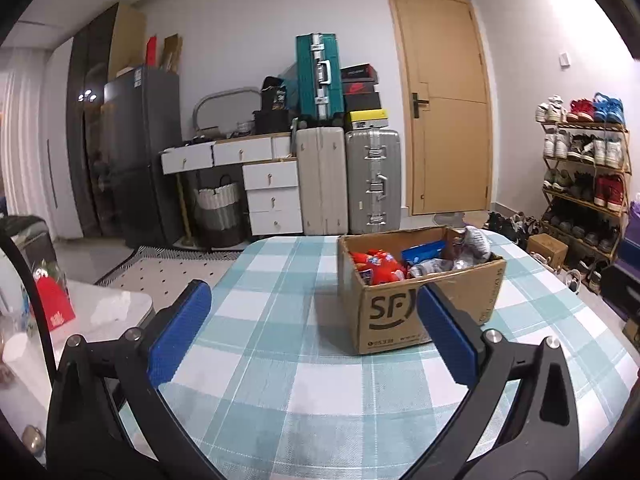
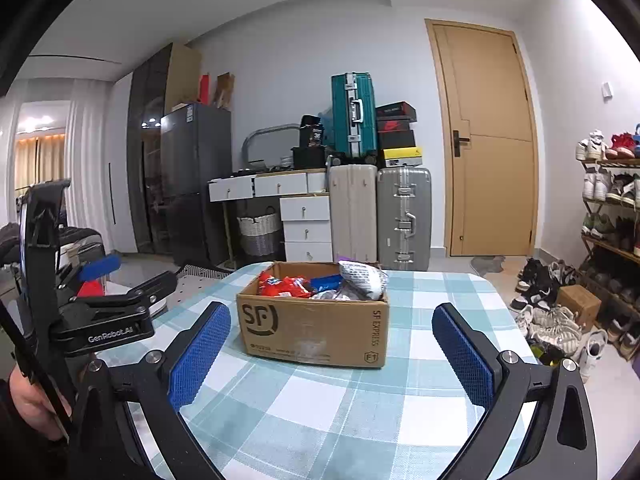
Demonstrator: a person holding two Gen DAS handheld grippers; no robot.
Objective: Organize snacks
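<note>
An open cardboard SF box (image 1: 400, 312) (image 2: 316, 328) stands on the checked tablecloth. It holds red snack packs (image 1: 378, 266) (image 2: 282, 285), a blue pack (image 1: 422, 252) (image 2: 325, 282) and silver bags (image 1: 474, 240) (image 2: 362, 278). My left gripper (image 1: 310, 296) is open and empty, low over the table, just in front and left of the box. My right gripper (image 2: 330, 320) is open and empty, a short way in front of the box. The left gripper also shows at the left of the right wrist view (image 2: 120, 280).
The table (image 2: 440, 312) has a blue-white checked cloth. A white side table with a red item (image 1: 54, 308) stands to the left. Suitcases (image 1: 372, 180), white drawers (image 1: 272, 196), a fridge and a door are behind. A shoe rack (image 1: 584, 184) and loose shoes lie to the right.
</note>
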